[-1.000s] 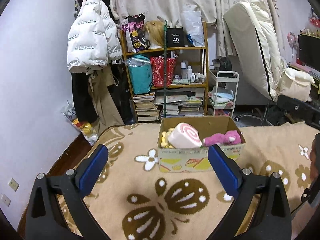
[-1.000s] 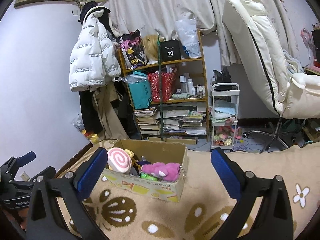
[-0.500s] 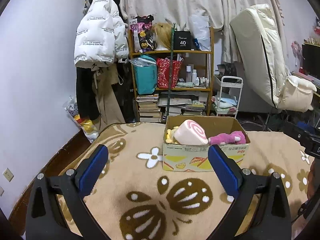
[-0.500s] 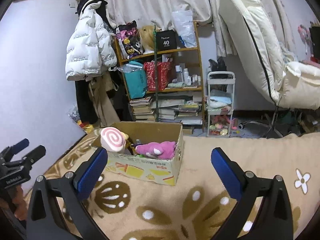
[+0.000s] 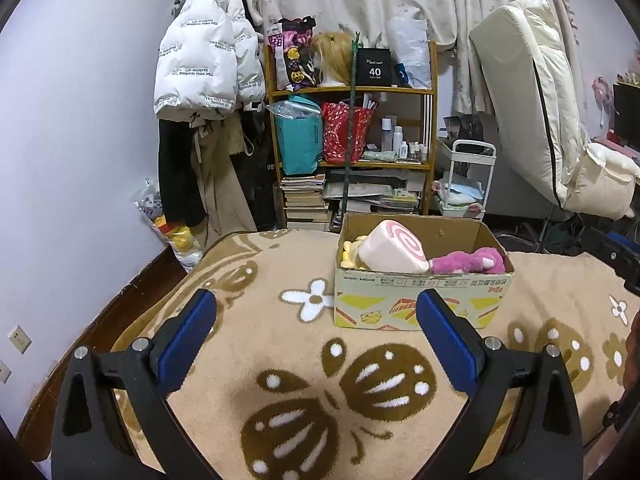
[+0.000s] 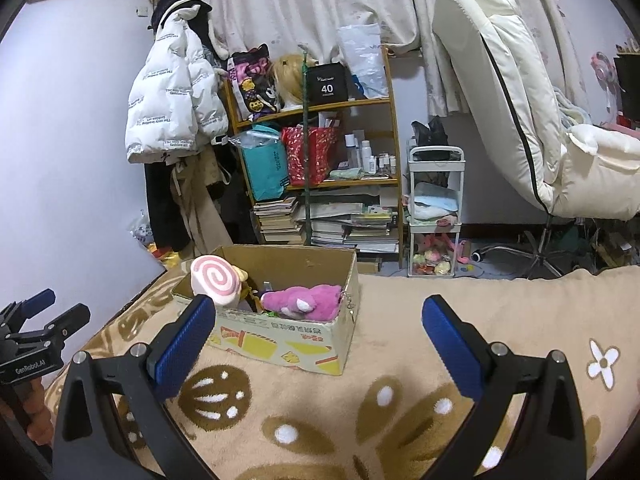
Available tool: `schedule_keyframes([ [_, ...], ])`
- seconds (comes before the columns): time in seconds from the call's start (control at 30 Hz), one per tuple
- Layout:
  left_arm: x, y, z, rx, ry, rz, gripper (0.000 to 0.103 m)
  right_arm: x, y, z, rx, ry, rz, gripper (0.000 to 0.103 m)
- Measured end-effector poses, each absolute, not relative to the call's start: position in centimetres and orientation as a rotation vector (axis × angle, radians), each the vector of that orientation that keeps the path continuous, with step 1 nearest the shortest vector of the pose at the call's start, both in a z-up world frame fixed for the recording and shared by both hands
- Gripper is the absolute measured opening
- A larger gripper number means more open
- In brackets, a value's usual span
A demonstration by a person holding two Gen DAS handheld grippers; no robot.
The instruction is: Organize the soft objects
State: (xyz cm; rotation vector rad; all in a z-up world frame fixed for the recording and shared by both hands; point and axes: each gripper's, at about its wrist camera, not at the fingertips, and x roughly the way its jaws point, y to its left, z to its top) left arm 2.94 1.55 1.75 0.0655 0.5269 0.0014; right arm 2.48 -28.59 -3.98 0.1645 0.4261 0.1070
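Both views have pulled back from the cardboard box (image 5: pixel 420 304) on the blanket (image 5: pixel 280 360).

Left wrist: left gripper (image 5: pixel 316 332) released, empty; swirl cushion (image 5: pixel 394 246) and pink plush (image 5: pixel 468 261) sit boxed.

Right wrist: right gripper (image 6: pixel 316 336) also released; box bottom hidden, suggesting sorting is finished.

blanket (image 5: pixel 304 364): tan, brown-white flowers | swirl plush (image 5: pixel 394 250): pink-white | plush toy (image 6: pixel 302 300): magenta

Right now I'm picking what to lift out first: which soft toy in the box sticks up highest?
The pink-and-white swirl roll plush, at the left end of the cardboard box. It rises above the rim, while the magenta plush lies low beside it.
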Motion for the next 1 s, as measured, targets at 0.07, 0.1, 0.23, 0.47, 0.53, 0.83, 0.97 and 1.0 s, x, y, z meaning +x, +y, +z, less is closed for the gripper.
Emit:
schedule_keyframes([
  [0.07, 2.95, 1.52, 1.76, 0.063, 0.525, 0.000, 0.099, 2.37, -28.82, -3.99, 0.171, 0.425, 0.102, 0.103],
  [0.1, 2.98, 1.46, 1.70, 0.063, 0.525, -0.001, 0.099, 2.41, -28.96, -4.02, 0.176, 0.426, 0.103, 0.103],
  [0.23, 3.12, 1.37, 1.60, 0.062, 0.528, -0.002, 0.099, 2.42, -29.01, -3.94, 0.176, 0.427, 0.101, 0.103],
  [0.47, 3.07, 1.27, 1.48, 0.064, 0.528, -0.003, 0.099, 2.60, -29.07, -4.13, 0.168, 0.435, 0.103, 0.103],
  [0.53, 3.08, 1.24, 1.47, 0.063, 0.528, -0.003, 0.099, 2.61, -28.99, -4.29, 0.168, 0.437, 0.103, 0.103],
  [0.83, 3.11, 0.93, 1.13, 0.070, 0.526, -0.008, 0.099, 2.58, -28.45, -4.68, 0.156, 0.448, 0.114, 0.103],
  [0.97, 3.03, 0.85, 0.95, 0.070, 0.527, -0.012, 0.099, 2.52, -28.34, -4.69, 0.157, 0.448, 0.112, 0.103],
  [1.0, 3.02, 0.84, 1.05, 0.070, 0.526, -0.010, 0.099, 2.49, -28.33, -4.71, 0.156, 0.448, 0.111, 0.103],
])
